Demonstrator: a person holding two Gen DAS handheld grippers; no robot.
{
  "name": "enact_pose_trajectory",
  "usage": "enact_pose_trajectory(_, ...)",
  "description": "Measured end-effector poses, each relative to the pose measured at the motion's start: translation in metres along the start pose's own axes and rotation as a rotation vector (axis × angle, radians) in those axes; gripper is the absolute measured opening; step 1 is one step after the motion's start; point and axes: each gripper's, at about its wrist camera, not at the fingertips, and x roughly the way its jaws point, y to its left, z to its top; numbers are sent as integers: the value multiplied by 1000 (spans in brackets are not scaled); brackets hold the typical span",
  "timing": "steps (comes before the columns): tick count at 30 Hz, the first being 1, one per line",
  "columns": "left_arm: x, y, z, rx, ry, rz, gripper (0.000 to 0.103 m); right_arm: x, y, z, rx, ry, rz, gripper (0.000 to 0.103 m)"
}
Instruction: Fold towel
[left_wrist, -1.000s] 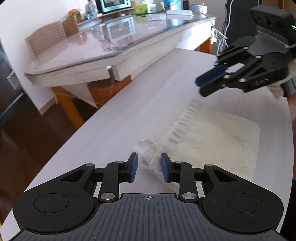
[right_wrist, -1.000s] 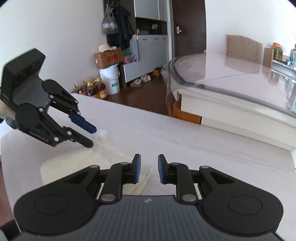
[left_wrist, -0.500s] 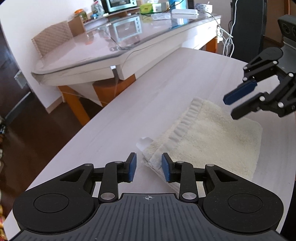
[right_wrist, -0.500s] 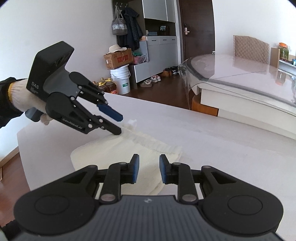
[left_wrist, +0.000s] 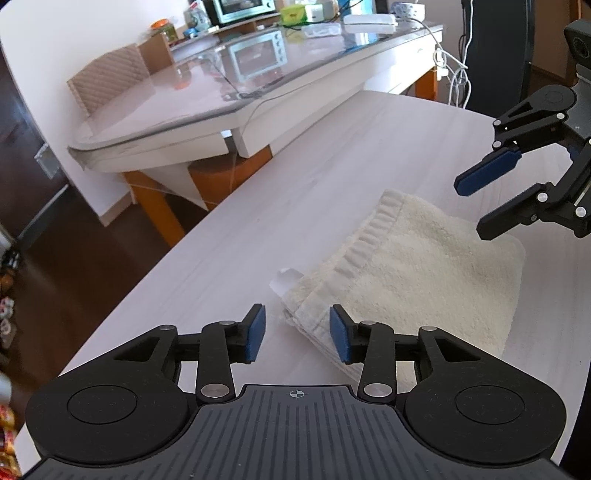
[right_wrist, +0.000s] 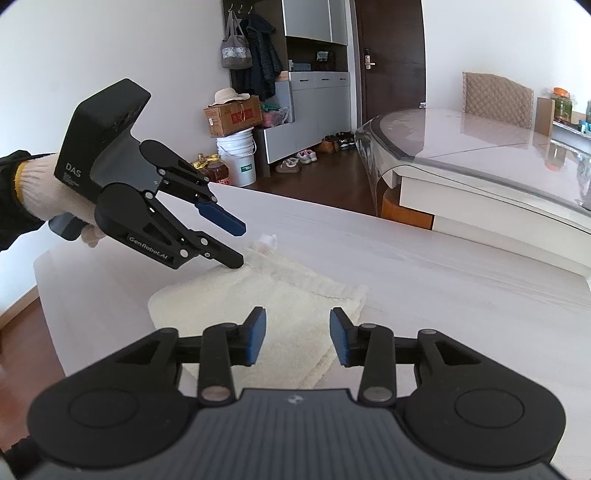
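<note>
A cream towel (left_wrist: 417, 266) lies folded into a thick rectangle on the white table (left_wrist: 295, 177), with a small white label at one corner. My left gripper (left_wrist: 297, 334) is open and empty just above the towel's near corner. It also shows in the right wrist view (right_wrist: 236, 243), hovering over the towel's (right_wrist: 280, 295) far corner. My right gripper (right_wrist: 297, 338) is open and empty over the towel's near edge. It also shows in the left wrist view (left_wrist: 476, 206) above the towel's far right edge.
A glass-topped dining table (left_wrist: 229, 88) with a toaster oven and clutter stands beyond the white table. A padded chair (right_wrist: 495, 99) sits behind it. A cabinet, bucket (right_wrist: 238, 155), box and shoes stand by the far wall. The table edge (right_wrist: 48, 295) is close on the left.
Both grippers have pulled back from the towel and opened a little wider. The right gripper has drifted to the right in the left wrist view. The towel has not moved.
</note>
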Motion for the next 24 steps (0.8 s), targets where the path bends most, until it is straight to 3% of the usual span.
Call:
enact_pose_trajectory(1,-1,0,-1,0,-5,5,50,0,1,0,-2,-1,-4,42)
enact_pose_trajectory(7,-19,3,-7,0,-33,13,50,-3,1,2,-7,1,-33,41)
enact_pose_trajectory(13,-36,-8,-15,25,-56,-31,50,-3,-6,2,27,7,-38,41)
enact_pose_trajectory(19,-28,-24,-14,92,-48,-65,47,2,-11,-7,67,48,-11,40)
enact_pose_trajectory(24,-12,-26,-16,105,-20,-50,47,7,-11,-16,60,70,-28,40)
